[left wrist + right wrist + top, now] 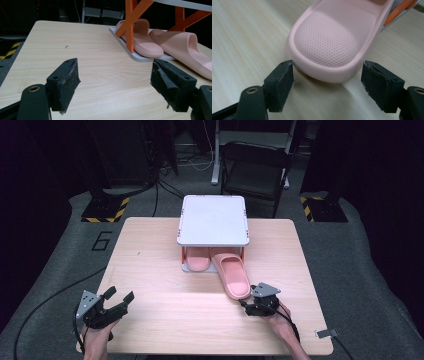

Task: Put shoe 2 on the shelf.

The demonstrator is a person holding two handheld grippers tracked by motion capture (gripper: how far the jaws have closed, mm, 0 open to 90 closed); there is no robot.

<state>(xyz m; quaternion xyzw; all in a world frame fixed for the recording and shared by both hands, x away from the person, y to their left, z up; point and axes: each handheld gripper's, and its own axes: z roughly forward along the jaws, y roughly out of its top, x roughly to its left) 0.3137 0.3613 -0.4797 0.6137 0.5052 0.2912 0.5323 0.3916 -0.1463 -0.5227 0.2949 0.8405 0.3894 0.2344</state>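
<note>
Right gripper view looks along the right tool (328, 72), whose 2 black jaws stand wide apart on either side of the heel end of a pink slipper (332, 37). The left pad sits right at the heel rim, perhaps just touching it, and the right pad stands clear, so nothing is clamped yet. That slipper (234, 272) lies flat on the bench (150, 285), toe tucked under the low shelf rack (213, 220) and heel sticking out toward the person. A 2nd slipper (198, 258) rests fully on the rack's bottom tray beside it.

Judging by its look, the slipper is moulded foam: light, springy, with a dimpled footbed and a thick rounded rim. It should give under pressure rather than crack, and its matte skin ought to grip the pads well. The heel is broad, close to the full spread of the jaws, so a squeeze across the rim would likely work, though pinching one sidewall may hold more firmly. Being long and soft, it may droop at the toe when lifted by the heel.

The left tool (116, 300) hovers over the near-left bench, jaws wide open and empty, well apart from both slippers.
</note>
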